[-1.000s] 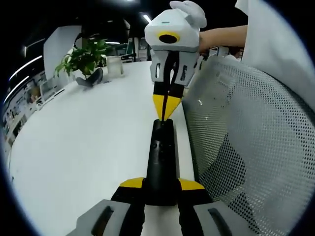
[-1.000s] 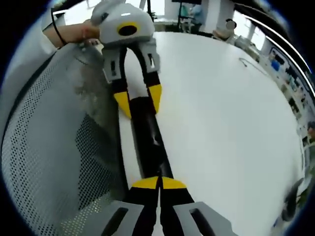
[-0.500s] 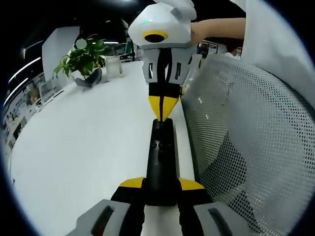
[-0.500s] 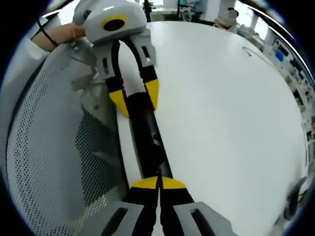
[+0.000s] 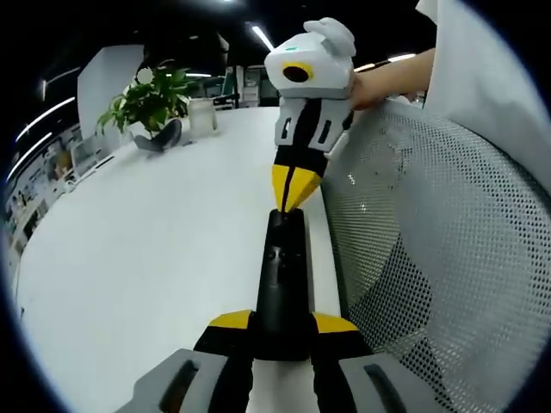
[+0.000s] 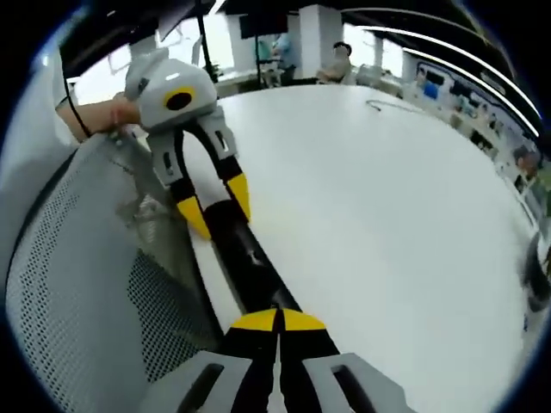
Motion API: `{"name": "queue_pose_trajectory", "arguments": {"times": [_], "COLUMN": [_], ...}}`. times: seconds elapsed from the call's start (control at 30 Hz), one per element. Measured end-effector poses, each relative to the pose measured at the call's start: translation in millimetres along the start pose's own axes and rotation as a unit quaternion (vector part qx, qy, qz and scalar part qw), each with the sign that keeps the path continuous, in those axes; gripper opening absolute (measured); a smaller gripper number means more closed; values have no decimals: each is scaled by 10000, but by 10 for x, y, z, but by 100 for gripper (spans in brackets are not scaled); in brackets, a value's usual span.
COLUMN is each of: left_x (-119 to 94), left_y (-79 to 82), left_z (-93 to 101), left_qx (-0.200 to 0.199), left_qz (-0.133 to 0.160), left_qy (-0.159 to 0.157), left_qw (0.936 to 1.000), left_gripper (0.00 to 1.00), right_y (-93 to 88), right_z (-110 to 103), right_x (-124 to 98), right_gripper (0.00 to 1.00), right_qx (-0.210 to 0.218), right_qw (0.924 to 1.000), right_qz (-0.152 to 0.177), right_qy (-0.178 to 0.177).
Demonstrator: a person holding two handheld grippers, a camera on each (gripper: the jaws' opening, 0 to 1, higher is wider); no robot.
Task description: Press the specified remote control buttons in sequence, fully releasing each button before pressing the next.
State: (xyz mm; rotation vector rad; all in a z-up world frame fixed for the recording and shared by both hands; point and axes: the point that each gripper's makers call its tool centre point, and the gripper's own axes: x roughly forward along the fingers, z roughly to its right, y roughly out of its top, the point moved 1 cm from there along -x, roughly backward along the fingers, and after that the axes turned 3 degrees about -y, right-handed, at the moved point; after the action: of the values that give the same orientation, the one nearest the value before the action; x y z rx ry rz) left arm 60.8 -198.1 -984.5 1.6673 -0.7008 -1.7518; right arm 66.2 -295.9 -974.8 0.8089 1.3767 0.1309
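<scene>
Item: long black slab-shaped remote control, lying at the near edge of the white tabletop, beside a grey mesh chair back; long axis runs from the left gripper toward the right gripper, button face up. Left gripper: jaws pinching the remote's near end. Right gripper: yellow tips pressed together, poised at the far end. Change: compared with half a second ago, the right gripper sits tilted differently, tips again near the remote; judged between presses, contact uncertain.

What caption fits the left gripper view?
Left tongs hold a black remote while right tongs, shut, touch its far end.
</scene>
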Motion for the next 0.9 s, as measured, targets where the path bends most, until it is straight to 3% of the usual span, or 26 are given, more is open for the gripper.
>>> {"name": "queue_pose_trajectory", "arguments": {"times": [0.2,0.37,0.5,0.63,0.77,0.9], "left_x": [-2,-3,-4,-3,-2,-1], "left_y": [0,1,0,-1,-2,-5], "left_z": [-1,1,0,2,0,-1], "left_qx": [26,51,41,40,24,16], "left_qz": [-14,-12,-5,2,14,23], "left_qy": [15,3,1,1,-6,-9], "left_qw": [10000,10000,10000,10000,10000,10000], "left_gripper": [24,24,24,24,24,24], "right_y": [21,27,35,99,2,24], "right_z": [-26,-61,-82,-124,-51,-76], "right_x": [13,19,27,26,47,41], "right_gripper": [0,0,0,0,0,0], "right_qx": [-167,-829,-1531,-1724,-1719,-1816], "right_qw": [9999,9963,9873,9843,9829,9812], "right_qz": [-8,-212,-424,-367,-662,-644], "right_qy": [32,-24,-14,-5,-59,63]}}
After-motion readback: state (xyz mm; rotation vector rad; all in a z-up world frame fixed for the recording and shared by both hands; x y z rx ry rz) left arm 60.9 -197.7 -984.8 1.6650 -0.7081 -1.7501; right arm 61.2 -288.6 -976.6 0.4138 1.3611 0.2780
